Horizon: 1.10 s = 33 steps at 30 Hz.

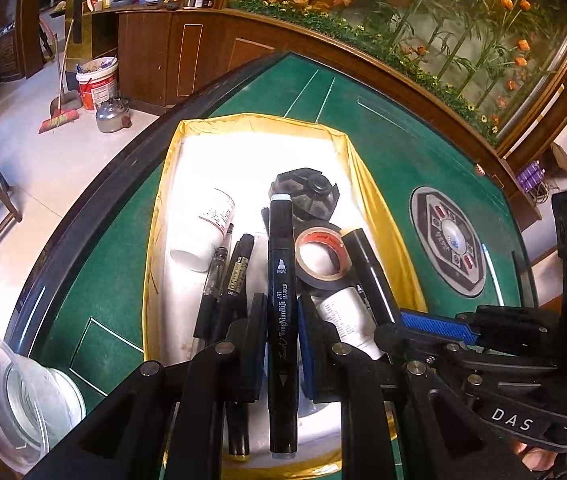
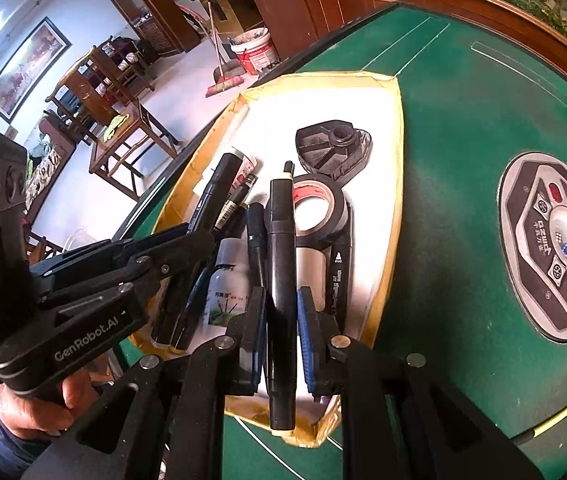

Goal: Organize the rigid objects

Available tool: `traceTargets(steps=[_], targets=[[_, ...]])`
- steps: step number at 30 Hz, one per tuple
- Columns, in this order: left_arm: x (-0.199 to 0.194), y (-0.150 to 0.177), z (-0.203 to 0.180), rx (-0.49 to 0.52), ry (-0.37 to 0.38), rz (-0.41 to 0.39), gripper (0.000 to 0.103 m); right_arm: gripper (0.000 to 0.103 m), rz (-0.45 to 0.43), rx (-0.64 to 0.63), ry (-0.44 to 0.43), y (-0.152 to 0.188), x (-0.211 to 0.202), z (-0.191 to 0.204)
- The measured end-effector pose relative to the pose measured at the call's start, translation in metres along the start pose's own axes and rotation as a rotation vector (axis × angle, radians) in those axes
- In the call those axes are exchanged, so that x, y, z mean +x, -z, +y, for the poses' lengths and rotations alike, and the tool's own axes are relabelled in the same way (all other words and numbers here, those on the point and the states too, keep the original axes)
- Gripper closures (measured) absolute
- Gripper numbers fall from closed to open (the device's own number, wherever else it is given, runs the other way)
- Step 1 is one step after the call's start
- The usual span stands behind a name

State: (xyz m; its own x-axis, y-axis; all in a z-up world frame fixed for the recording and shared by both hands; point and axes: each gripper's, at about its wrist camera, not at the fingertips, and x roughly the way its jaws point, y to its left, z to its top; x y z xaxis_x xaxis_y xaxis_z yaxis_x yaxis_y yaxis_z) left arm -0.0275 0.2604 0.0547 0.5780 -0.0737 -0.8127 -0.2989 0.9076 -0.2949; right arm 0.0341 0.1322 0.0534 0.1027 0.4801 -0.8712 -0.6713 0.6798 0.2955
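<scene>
A gold-rimmed tray with a white floor (image 1: 163, 200) (image 2: 393, 184) sits on the green table. In it lie a tape roll (image 1: 323, 256) (image 2: 317, 204), a black plastic part (image 1: 307, 194) (image 2: 333, 148), a white bottle (image 1: 211, 226), several pens (image 1: 239, 268) and a small bottle (image 2: 229, 288). My left gripper (image 1: 282, 344) is shut on a black art marker (image 1: 282, 292), held over the tray. My right gripper (image 2: 281, 336) is shut on another black marker (image 2: 281, 264). The right gripper also shows in the left wrist view (image 1: 435, 326), the left gripper in the right wrist view (image 2: 199, 236).
A grey hexagonal control panel (image 1: 449, 240) (image 2: 555, 248) is set in the table's middle. A clear plastic container (image 1: 15, 396) stands at the table's left edge. Wooden cabinets, a bucket (image 1: 97, 80), a kettle and chairs stand beyond the table.
</scene>
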Motion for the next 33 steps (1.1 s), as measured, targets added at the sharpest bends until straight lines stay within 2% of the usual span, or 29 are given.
traceTargets(steps=[16, 19, 20, 23, 33], targets=[[0.013, 0.008, 0.009, -0.033, -0.003, 0.038, 0.088, 0.087, 0.025, -0.009, 0.009, -0.006, 0.017, 0.007], [0.012, 0.009, 0.008, -0.044, 0.001, 0.042, 0.088, 0.080, 0.030, -0.005, -0.006, -0.004, 0.017, 0.006], [0.011, 0.009, 0.007, -0.047, 0.002, 0.044, 0.086, 0.078, 0.026, -0.004, -0.006, -0.003, 0.016, 0.005], [0.004, 0.008, 0.004, -0.053, 0.003, 0.028, 0.073, 0.077, 0.012, -0.003, -0.018, 0.000, 0.008, 0.004], [-0.022, 0.004, -0.033, -0.011, 0.020, -0.030, 0.072, 0.075, -0.044, 0.069, -0.050, 0.026, -0.034, -0.028]])
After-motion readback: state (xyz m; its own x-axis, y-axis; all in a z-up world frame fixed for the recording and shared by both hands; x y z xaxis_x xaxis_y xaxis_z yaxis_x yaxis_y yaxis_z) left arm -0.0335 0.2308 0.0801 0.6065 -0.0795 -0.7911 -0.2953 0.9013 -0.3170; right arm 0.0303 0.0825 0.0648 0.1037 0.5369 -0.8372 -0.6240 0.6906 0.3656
